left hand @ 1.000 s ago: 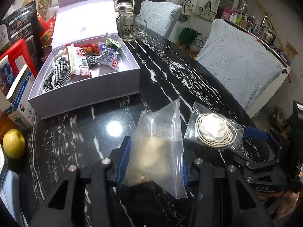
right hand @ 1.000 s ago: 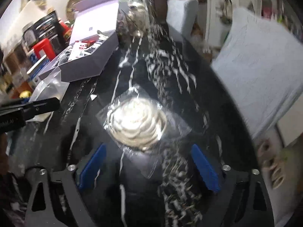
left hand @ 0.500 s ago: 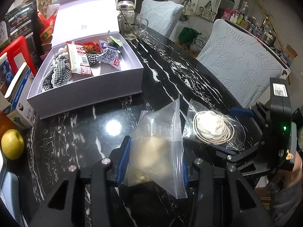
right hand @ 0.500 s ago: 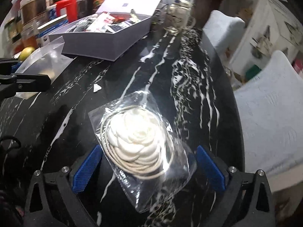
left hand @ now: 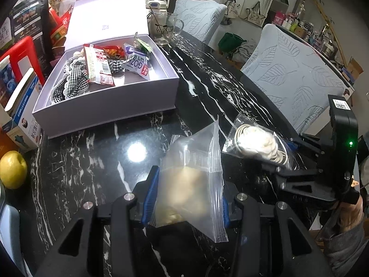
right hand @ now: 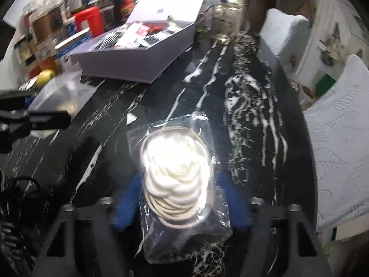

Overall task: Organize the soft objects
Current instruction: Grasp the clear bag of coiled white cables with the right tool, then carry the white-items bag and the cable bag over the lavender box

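Between each claw's blue pads, one bag: left claw [left hand: 188, 198] zip bag [left hand: 192, 184], right claw [right hand: 182, 198] rosette packet [right hand: 177, 175].

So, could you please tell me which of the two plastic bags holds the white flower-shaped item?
The clear bag in the right claw; the frosted zip bag in the left claw holds something yellowish.

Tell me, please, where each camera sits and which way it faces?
Left wrist: on the left gripper, facing along the table toward the box; its fingers clamp a zip bag; the right gripper and a hand show.
Right wrist: on the right gripper, facing the same box; its fingers pinch the flower bag; the left gripper shows at the left edge.
Shared: box, both bags, lemon, mug.
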Action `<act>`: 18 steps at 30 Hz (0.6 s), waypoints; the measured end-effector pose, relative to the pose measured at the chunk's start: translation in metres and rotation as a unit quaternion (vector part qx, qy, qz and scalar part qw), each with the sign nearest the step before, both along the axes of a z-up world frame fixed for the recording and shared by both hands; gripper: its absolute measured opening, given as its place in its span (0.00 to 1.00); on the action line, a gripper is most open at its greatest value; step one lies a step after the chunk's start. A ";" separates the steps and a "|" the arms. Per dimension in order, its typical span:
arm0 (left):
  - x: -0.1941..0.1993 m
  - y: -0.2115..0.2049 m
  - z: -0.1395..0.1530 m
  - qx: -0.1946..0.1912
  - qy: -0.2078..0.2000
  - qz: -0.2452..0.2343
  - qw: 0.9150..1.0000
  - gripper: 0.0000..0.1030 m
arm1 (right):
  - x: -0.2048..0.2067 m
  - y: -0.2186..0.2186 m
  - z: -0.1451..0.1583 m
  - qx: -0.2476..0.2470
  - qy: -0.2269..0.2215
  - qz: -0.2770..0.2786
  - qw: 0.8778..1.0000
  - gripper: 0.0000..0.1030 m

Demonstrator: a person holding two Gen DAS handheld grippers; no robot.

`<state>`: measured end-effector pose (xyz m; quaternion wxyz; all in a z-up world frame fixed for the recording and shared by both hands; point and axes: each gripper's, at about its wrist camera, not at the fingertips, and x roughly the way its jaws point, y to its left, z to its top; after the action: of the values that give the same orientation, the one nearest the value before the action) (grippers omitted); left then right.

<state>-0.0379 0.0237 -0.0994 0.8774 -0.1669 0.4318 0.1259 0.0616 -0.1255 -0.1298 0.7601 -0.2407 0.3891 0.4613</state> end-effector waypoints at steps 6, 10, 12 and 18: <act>-0.008 -0.001 0.000 0.000 -0.003 0.004 1.000 0.43 | -0.006 -0.007 0.001 0.010 0.002 -0.019 1.000 0.32; -0.014 0.001 0.001 0.000 -0.005 0.010 1.000 0.43 | -0.016 -0.011 0.001 0.021 0.016 -0.022 0.999 0.32; -0.018 0.002 0.002 0.001 -0.007 0.013 1.000 0.43 | -0.022 -0.012 0.003 0.027 0.020 -0.023 0.999 0.32; -0.033 0.002 0.006 0.006 -0.018 0.024 1.000 0.43 | -0.044 -0.015 0.014 0.060 0.036 -0.019 0.997 0.32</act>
<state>-0.0707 0.0262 -0.0929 0.8828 -0.1737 0.4112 0.1463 0.0176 -0.1400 -0.1155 0.7675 -0.1702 0.3920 0.4778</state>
